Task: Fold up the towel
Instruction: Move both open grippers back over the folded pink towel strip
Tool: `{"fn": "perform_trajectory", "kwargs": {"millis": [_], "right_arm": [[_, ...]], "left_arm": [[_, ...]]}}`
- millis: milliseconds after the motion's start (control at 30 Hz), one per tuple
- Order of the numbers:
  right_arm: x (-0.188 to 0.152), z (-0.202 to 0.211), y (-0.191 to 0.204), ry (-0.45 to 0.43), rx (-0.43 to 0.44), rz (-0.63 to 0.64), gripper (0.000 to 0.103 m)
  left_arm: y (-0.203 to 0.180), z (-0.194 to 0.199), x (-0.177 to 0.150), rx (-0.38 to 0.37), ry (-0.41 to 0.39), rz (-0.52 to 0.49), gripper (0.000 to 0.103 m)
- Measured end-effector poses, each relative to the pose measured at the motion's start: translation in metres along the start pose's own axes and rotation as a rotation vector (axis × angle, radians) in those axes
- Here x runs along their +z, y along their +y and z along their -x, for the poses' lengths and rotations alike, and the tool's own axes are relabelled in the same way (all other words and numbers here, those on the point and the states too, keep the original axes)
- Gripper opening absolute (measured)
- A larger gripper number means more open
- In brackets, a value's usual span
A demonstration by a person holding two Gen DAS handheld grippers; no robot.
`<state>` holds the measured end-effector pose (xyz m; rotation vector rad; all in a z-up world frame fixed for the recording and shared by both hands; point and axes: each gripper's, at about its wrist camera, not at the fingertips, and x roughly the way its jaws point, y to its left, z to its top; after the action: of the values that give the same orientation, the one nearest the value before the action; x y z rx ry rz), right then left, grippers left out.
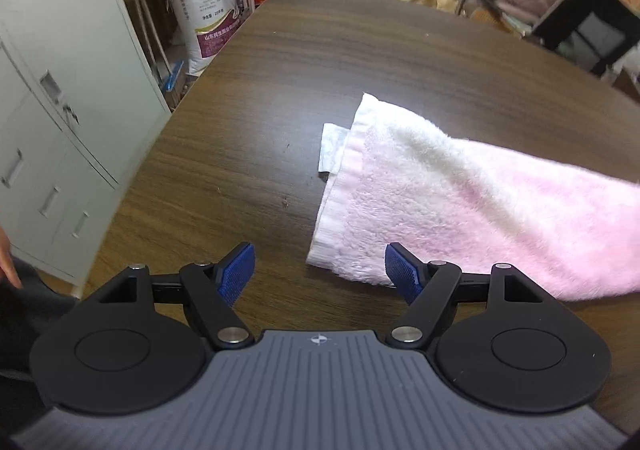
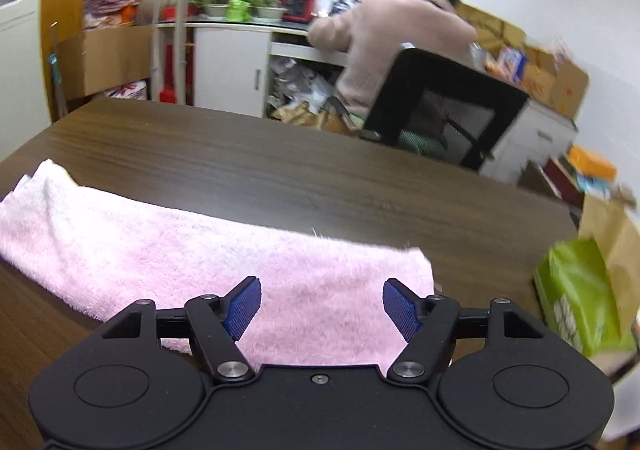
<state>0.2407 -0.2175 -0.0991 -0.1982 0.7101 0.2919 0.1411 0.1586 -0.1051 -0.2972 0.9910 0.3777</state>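
Dark wood-grain counter (image 1: pixel 280 61), broad. Fluffy pink terry towel (image 1: pixel 460 205) lay folded lengthwise upon it, a small white paper scrap (image 1: pixel 332 147) tucked under one end. Left gripper (image 1: pixel 320 270) and right gripper (image 2: pixel 322 306): fingers spread, grasping nothing.
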Motion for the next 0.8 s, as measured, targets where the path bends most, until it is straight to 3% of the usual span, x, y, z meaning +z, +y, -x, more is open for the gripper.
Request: {"fn": "perform_trajectory", "kwargs": {"millis": [200, 533, 800], "right_arm": [[-0.017, 0.01, -0.045, 0.048, -0.006, -0.241, 0.066], [-0.039, 0.012, -0.069, 0.078, -0.034, -0.349, 0.066], [-0.039, 0.008, -0.07, 0.081, -0.032, -0.357, 0.066]], "left_arm": [[0.027, -0.002, -0.01, -0.017, 0.015, 0.121, 0.072], [0.032, -0.012, -0.008, -0.041, 0.025, 0.214, 0.072], [0.025, -0.018, 0.003, -0.082, 0.046, 0.261, 0.072]]}}
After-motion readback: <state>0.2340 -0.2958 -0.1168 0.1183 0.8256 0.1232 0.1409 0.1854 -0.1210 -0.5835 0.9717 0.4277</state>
